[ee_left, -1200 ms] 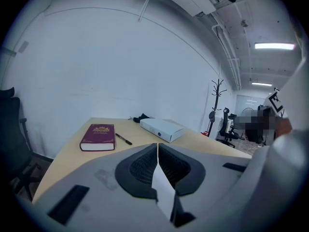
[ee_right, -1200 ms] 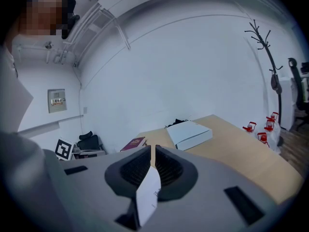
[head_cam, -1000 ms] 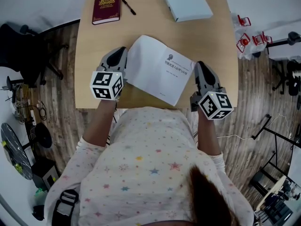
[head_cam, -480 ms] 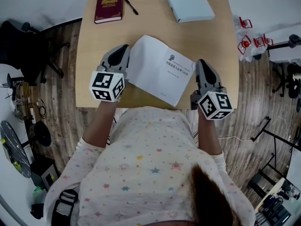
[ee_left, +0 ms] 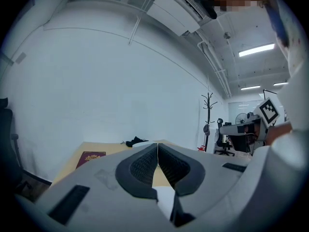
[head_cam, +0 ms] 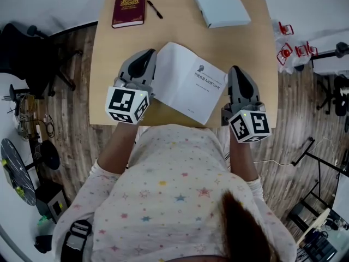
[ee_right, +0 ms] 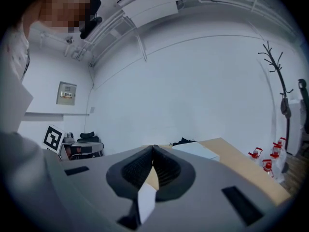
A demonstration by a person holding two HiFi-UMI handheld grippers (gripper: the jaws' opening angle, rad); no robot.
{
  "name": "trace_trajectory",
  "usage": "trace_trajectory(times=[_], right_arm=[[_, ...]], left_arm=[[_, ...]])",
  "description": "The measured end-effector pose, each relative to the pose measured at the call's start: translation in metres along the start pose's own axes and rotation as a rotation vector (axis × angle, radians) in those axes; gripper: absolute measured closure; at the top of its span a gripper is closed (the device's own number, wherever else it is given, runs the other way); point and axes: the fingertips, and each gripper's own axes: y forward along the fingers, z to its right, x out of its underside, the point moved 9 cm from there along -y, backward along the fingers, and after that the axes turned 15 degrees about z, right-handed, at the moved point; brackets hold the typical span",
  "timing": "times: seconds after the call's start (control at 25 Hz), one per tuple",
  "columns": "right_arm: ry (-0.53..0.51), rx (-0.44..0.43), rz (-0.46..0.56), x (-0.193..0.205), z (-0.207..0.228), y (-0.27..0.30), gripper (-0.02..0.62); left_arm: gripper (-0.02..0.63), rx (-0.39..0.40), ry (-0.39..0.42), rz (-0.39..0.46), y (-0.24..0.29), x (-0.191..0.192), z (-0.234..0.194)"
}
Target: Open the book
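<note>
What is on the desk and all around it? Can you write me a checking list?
Surface: light wooden table, things lying flat on it.
Job's things: white book, closed, lying askew between the two claws.
Clutter: red book, black pen and pale flat box at the far edge.
Grippers: left claw shut, at the white book's left edge; right claw shut, at its right corner; neither seems to pinch anything.
Cables: thin cable on the floor at right.
Surroundings: wood floor, black chair at left, red items at right.
</note>
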Motion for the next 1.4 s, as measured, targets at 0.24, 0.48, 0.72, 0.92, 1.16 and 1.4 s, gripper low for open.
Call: trace_trajectory(times=[0.24,0.48,0.72,0.92,1.16,1.4], right_arm=[[-0.02,-0.031,0.06,-0.013,-0.007,0.002,0.593],[-0.044,-0.033,0.083,-0.02,-0.009,0.002,0.593],[-0.052,-0.029,0.091,-0.022,-0.01,0.001,0.593],[-0.055,-0.026,0.092,-0.021,-0.011,0.0,0.593],[-0.06,-0.021,0.093,-0.023,-0.011,-0.003,0.593],[-0.064,-0.02,0.093,-0.024,-0.011,-0.005,0.593]], left_arm=[[0.591,0.016,0.013,0.045,0.0,-0.013,0.007],[0.591,0.024,0.026,0.075,-0.001,-0.02,0.011],[0.591,0.027,0.034,0.079,-0.001,-0.02,0.014],[0.592,0.02,0.038,0.068,-0.001,-0.017,0.013],[0.592,0.02,0.037,0.07,-0.003,-0.019,0.015],[0.592,0.019,0.034,0.069,-0.004,-0.018,0.015]])
